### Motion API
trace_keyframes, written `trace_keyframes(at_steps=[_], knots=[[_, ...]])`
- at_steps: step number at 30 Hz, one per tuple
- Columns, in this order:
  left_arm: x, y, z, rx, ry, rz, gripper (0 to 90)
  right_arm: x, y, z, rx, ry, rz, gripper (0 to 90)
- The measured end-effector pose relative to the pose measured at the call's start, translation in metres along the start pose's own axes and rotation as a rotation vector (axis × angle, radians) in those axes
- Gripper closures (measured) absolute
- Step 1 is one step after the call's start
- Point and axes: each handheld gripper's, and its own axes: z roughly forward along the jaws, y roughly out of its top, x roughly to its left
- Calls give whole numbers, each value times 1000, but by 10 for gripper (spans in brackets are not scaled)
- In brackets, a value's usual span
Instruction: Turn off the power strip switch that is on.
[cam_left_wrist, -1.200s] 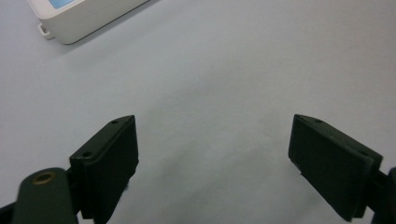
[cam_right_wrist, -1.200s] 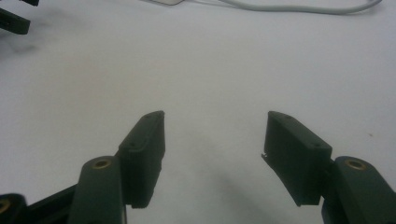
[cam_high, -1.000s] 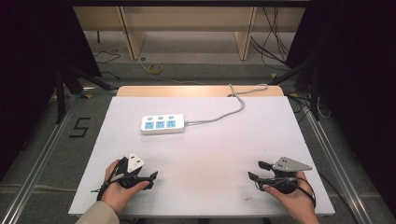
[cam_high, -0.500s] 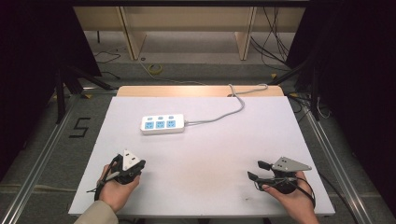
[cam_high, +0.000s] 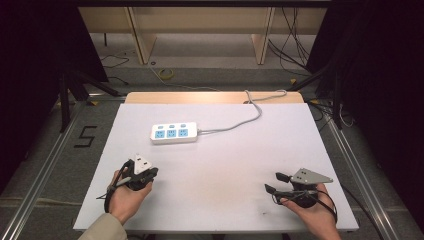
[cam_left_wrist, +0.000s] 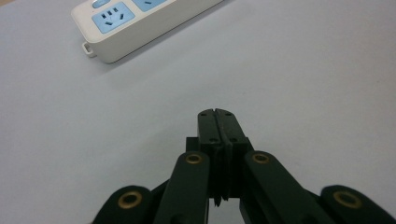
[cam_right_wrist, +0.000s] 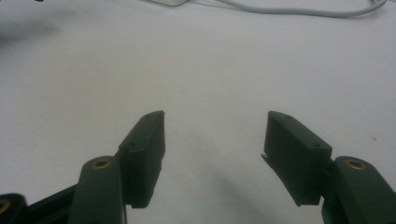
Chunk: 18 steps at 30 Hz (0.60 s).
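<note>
A white power strip (cam_high: 173, 133) with blue sockets lies on the white table (cam_high: 225, 200), left of centre toward the far side. Its grey cable (cam_high: 240, 122) runs right and off the far edge. My left gripper (cam_high: 150, 173) rests near the front left, held in a hand, its jaws shut together with nothing between them. In the left gripper view the closed left gripper (cam_left_wrist: 217, 114) points toward the strip's end (cam_left_wrist: 126, 23). My right gripper (cam_high: 273, 182) rests at the front right, jaws apart. In the right gripper view the right gripper (cam_right_wrist: 215, 121) stands open over bare table, with the cable (cam_right_wrist: 299, 10) far ahead.
A wooden board (cam_high: 215, 97) borders the table's far edge. Beyond it stand wooden desk legs (cam_high: 142, 40) and loose cables on the floor. Metal rails (cam_high: 50, 165) run along both sides of the table. A "5" mark (cam_high: 86, 136) is on the floor at the left.
The left gripper's jaws, wide apart a second ago, have closed together on nothing. The left hand shifted slightly. The right gripper has stayed where it was.
</note>
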Motion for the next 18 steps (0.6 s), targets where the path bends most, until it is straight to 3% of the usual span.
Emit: trace_keyframes(at_steps=[18], knots=[[12, 11, 9, 16, 30, -35, 897, 1, 0, 0, -1, 0, -2, 393]])
